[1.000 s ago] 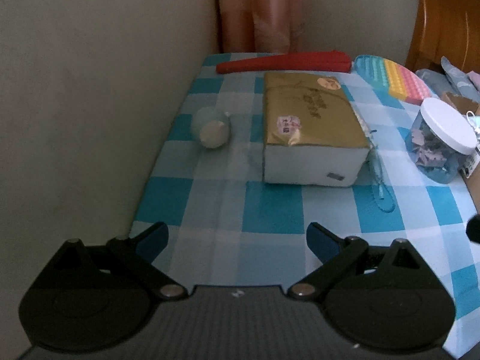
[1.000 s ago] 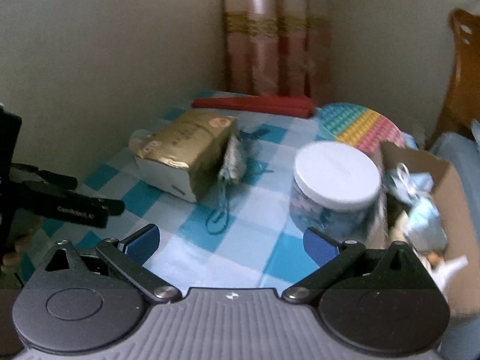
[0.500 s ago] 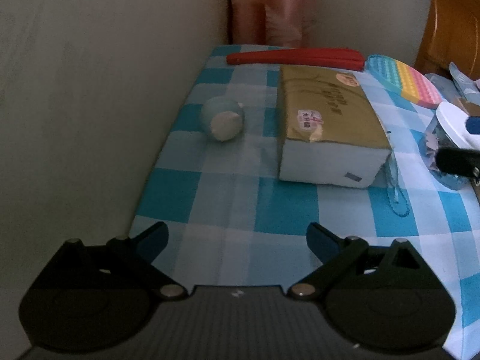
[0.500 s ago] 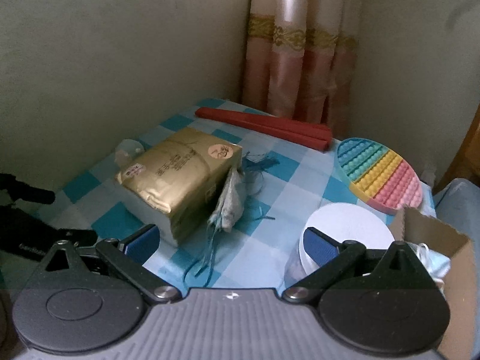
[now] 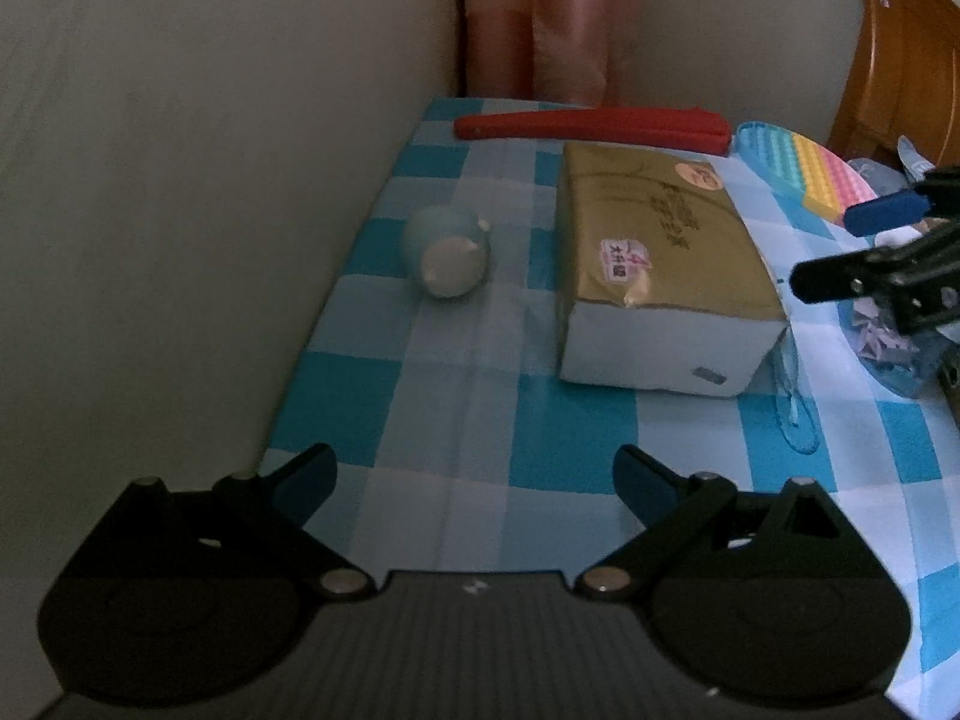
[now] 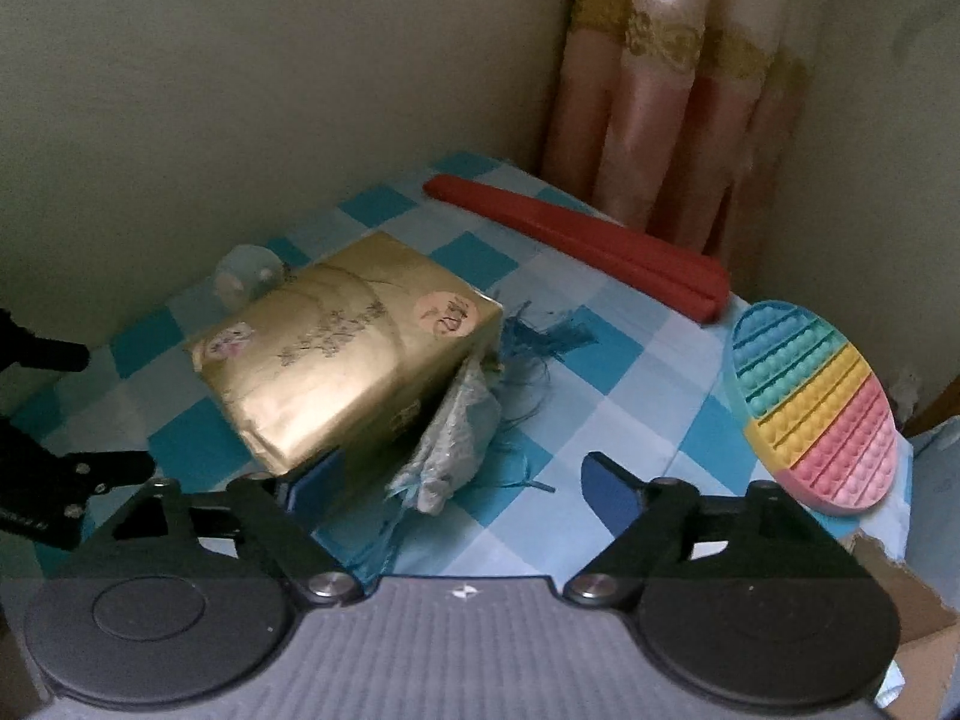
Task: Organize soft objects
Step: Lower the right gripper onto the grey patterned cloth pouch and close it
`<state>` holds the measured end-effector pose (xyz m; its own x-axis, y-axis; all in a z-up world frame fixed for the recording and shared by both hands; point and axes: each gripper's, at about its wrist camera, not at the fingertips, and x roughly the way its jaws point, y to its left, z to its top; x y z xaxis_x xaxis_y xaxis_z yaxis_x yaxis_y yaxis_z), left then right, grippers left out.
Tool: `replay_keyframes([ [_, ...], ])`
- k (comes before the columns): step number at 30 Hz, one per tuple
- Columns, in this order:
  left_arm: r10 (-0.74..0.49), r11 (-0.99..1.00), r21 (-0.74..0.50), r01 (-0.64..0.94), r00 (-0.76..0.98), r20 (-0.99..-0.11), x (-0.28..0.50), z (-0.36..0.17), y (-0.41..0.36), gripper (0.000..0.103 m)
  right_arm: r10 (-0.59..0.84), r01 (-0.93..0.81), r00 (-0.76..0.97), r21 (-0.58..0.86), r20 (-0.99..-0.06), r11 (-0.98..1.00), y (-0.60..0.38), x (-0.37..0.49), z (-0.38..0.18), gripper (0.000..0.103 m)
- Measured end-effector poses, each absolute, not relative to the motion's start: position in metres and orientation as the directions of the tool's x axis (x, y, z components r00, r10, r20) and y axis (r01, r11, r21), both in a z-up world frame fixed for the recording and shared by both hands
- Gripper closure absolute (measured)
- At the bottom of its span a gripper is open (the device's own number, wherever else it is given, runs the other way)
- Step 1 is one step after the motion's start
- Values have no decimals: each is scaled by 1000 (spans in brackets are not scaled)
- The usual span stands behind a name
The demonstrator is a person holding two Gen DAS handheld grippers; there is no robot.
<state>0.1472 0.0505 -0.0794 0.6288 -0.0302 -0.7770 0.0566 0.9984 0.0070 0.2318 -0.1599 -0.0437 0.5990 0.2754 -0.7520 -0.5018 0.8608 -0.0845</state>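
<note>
From my right wrist camera, the gold tissue pack [image 6: 348, 348] hides most of the small blue cup [image 6: 246, 273]. The cardboard box [image 6: 918, 612] is cut by the frame edge. On my left view, the plastic jar [image 5: 900, 354] sits half behind the right hand-held gripper [image 5: 864, 252].

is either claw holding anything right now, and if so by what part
Nothing is held. The left claw is open over bare tablecloth. The right claw is open too, its fingers either side of the pale fabric bundle without closing on it.
</note>
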Motion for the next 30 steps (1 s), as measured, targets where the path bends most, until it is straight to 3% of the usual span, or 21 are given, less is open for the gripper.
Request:
replay_keyframes([
  [17, -29, 997, 17, 69, 624, -781, 151, -88, 50, 5, 228, -466, 523, -51, -822, 883, -144, 266, -67, 51],
  [20, -30, 997, 22, 75, 624, -781, 151, -88, 49, 5, 221, -462, 514, -50, -829, 886, -142, 270, -72, 66],
  [21, -31, 997, 23, 77, 624, -781, 151, -88, 49, 5, 223, -460, 509, -43, -831, 887, -142, 270, -73, 75],
  [26, -32, 996, 24, 81, 623, -782, 152, -89, 48, 5, 221, -437, 502, -25, -836, 899, -144, 270, -73, 79],
  [30, -32, 996, 25, 82, 623, -781, 152, -89, 48, 5, 214, -429, 506, -29, -835, 903, -143, 270, -72, 76],
])
